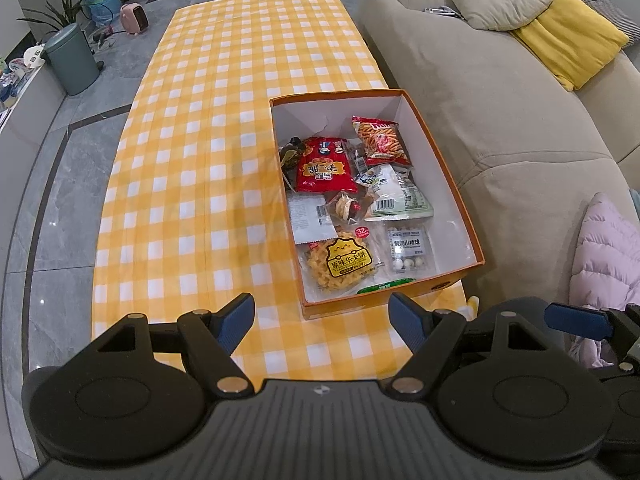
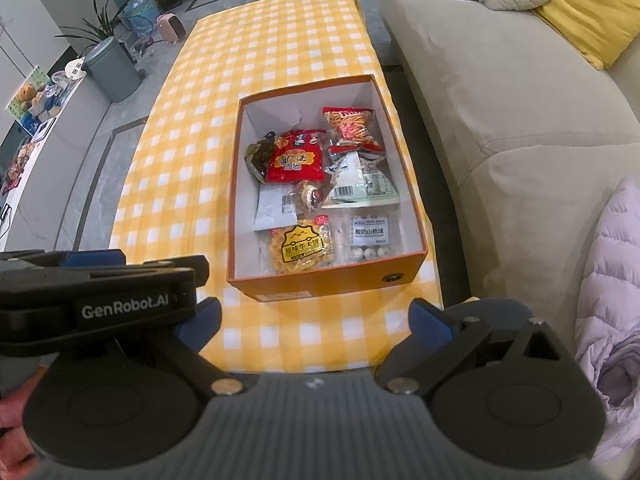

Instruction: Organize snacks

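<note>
snacks (image 1: pixel 352 204) in orange box (image 1: pixel 460 192) | ahead of both grippers' spread fingers (image 2: pixel 200 320) — untouched

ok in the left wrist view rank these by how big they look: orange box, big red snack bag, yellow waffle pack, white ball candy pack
1. orange box
2. big red snack bag and yellow waffle pack: look alike, and the waffle pack lies nearer the camera, so unranked
3. white ball candy pack

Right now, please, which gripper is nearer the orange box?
Left: the left gripper reaches the near-left corner of the orange box; the right gripper sits short of its near wall.
</note>
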Available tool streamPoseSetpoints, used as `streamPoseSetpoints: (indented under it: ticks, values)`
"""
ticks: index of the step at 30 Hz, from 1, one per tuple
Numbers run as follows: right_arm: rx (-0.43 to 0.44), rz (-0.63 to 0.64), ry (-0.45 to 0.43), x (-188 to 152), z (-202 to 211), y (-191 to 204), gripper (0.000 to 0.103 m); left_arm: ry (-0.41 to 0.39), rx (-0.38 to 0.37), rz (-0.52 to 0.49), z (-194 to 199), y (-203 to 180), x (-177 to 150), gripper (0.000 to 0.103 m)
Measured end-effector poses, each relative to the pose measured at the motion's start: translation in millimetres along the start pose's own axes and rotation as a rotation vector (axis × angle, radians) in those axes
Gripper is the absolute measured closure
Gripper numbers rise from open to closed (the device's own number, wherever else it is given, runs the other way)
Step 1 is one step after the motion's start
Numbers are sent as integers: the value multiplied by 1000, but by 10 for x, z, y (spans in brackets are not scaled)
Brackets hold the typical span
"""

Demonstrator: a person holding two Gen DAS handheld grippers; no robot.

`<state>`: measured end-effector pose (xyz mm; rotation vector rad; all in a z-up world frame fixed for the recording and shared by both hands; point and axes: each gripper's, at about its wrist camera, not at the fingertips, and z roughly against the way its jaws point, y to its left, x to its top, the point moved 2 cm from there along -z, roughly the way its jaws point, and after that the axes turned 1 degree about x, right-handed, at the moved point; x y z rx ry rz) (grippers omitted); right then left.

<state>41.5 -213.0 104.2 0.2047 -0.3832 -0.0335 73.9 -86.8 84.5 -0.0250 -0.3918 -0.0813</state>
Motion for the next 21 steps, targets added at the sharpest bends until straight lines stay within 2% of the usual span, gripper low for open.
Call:
streamPoseSetpoints:
  ticks: [21]
  values:
    - [2,10,0,-37,-9,34,6,0,3,1,6,3,-23,14]
